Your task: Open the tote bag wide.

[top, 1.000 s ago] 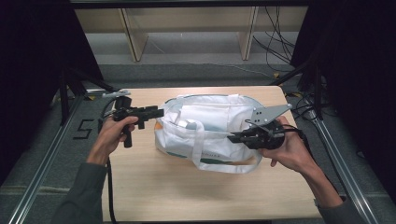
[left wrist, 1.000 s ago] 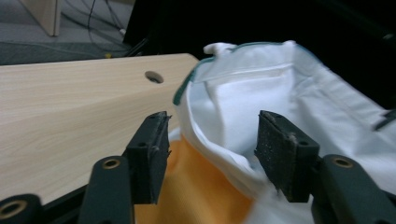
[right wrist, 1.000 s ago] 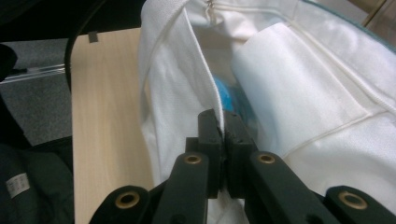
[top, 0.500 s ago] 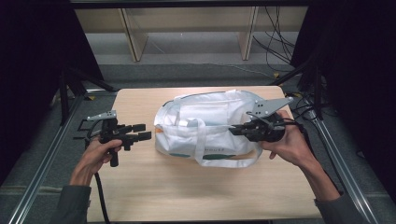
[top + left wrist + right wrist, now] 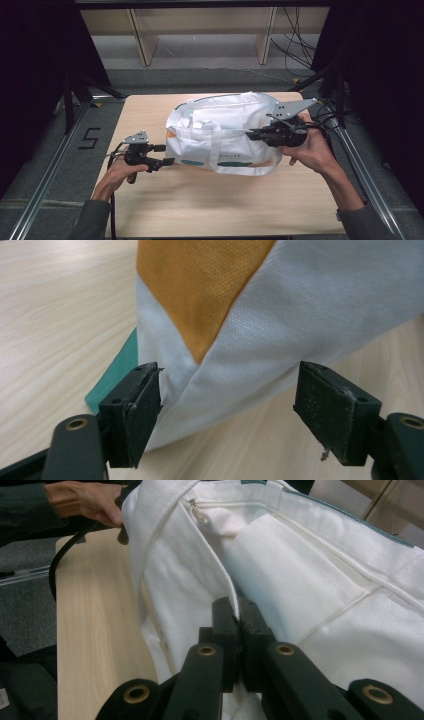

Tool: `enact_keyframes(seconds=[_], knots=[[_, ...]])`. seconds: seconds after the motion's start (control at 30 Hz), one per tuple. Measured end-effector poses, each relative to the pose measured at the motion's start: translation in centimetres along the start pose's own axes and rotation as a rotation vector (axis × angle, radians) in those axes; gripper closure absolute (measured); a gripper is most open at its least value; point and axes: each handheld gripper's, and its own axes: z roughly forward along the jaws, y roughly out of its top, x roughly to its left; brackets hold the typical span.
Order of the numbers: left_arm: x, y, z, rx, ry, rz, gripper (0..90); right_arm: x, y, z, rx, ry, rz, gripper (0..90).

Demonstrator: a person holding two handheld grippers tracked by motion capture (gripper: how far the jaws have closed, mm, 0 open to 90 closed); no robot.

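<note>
The bench (image 5: 210, 210) is a light wooden top that takes the middle and the lower part of the high view. Behind it, at the top of the frame, stands a pale shelf (image 5: 200, 30), and black cables (image 5: 295, 50) hang at the upper right.

The bag (image 5: 220, 132) is white and lies on the bench, a little right of the middle of the high view. One white handle (image 5: 235, 167) makes a loop on its near side. In the left gripper view the corner of the bag (image 5: 280, 315) fills the upper right of the frame, with an orange patch (image 5: 200, 285) and a green edge (image 5: 112, 377) at the lower left. In the right gripper view a zipper pull (image 5: 196, 511) is seen near the top centre.

The right tool (image 5: 252, 134) is at the right of the bag in the high view. Its jaws are pressed together on a thin white edge of the bag (image 5: 227, 587), in the lower middle of the right gripper view.

The left tool (image 5: 164, 155) is at the left end of the bag, low on the bench. Its jaws stand wide apart, one on each side of the bag corner, and they grip nothing.
</note>
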Motion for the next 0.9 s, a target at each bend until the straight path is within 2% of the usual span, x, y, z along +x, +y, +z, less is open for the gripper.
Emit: enact_keyframes(seconds=[0.07,0.1,0.13,0.17,0.23,0.27,0.3,0.33,0.37,0.47,0.53,0.57,0.6,0.63,0.67,0.7,0.73,0.77,0.8,0.83,0.87,0.9], knots=[[0.0,-0.2,0.7,-0.01,0.001,-0.001,26.0,0.0,0.0,0.0,0.003,-0.004,-0.005,88.9],[0.0,-0.2,0.9,-0.014,-0.002,0.014,30.8,0.0,0.0,0.0,0.001,-0.005,-0.005,88.9],[0.0,-0.3,1.0,-0.015,0.004,0.041,40.6,0.1,0.0,0.0,-0.001,-0.002,0.008,88.9],[-0.1,-0.4,1.0,-0.018,0.017,0.07,55.1,0.2,0.0,0.0,-0.001,-0.003,0.019,88.9],[-0.1,-0.3,1.0,-0.051,0.022,0.096,76.8,0.1,0.0,0.0,-0.001,-0.002,0.017,88.9],[-0.4,-0.3,1.0,-0.056,0.031,0.092,79.5,0.1,0.0,0.0,-0.002,-0.005,0.023,88.9],[-0.6,-0.1,0.9,-0.063,0.032,0.117,80.4,0.0,0.1,0.0,-0.01,-0.016,0.004,88.9],[-0.7,0.1,0.7,-0.089,0.023,0.105,82.9,-0.1,0.2,-0.1,-0.006,-0.014,0.006,89.0],[-0.9,0.5,0.4,-0.161,-0.008,0.031,84.2,-0.1,0.2,-0.2,-0.012,-0.031,0.007,89.0],[-1.4,2.0,-0.6,-0.191,-0.005,0.017,84.8,-0.8,1.2,-1.5,-0.051,-0.039,0.014,89.1],[-2.2,3.4,-1.0,-0.211,-0.021,-0.013,85.1,-1.1,2.0,-2.3,-0.068,-0.069,0.014,89.1],[-2.8,4.2,-1.1,-0.223,-0.044,-0.028,85.1,-1.5,2.6,-2.7,-0.072,-0.084,0.01,89.1],[-3.1,4.7,-1.1,-0.234,-0.048,-0.026,85.1,-2.1,3.3,-3.4,-0.079,-0.093,0.009,89.1],[-3.5,5.7,-1.3,-0.254,-0.057,-0.001,85.2,-2.2,3.7,-3.6,-0.094,-0.102,0.021,89.1],[-3.9,6.3,-1.5,-0.278,-0.072,-0.023,85.2,-2.9,4.4,-4.1,-0.112,-0.114,0.015,89.1],[-4.1,6.9,-1.6,-0.313,-0.112,-0.025,85.4,-3.1,4.9,-4.5,-0.132,-0.124,0.024,89.1],[-4.3,7.5,-1.7,-0.32,-0.123,-0.02,85.3,-3.4,5.4,-5.0,-0.13,-0.121,0.03,89.1],[-4.5,7.9,-1.7,-0.309,-0.119,-0.02,85.3,-3.8,5.8,-5.3,-0.143,-0.128,0.024,89.1],[-4.5,8.1,-1.4,-0.29,-0.102,-0.011,85.2,-3.9,6.2,-5.5,-0.146,-0.128,0.043,89.1],[-4.5,7.9,-1.1,-0.261,-0.09,-0.009,85.1,-4.3,6.3,-5.5,-0.141,-0.136,0.028,89.1],[-4.5,7.5,-0.6,-0.24,-0.092,-0.012,85.1,-4.2,6.2,-5.2,-0.124,-0.139,0.047,89.1],[-4.4,6.8,-0.2,-0.236,-0.083,-0.03,85.0,-4.4,5.9,-4.7,-0.104,-0.143,0.032,89.1]])
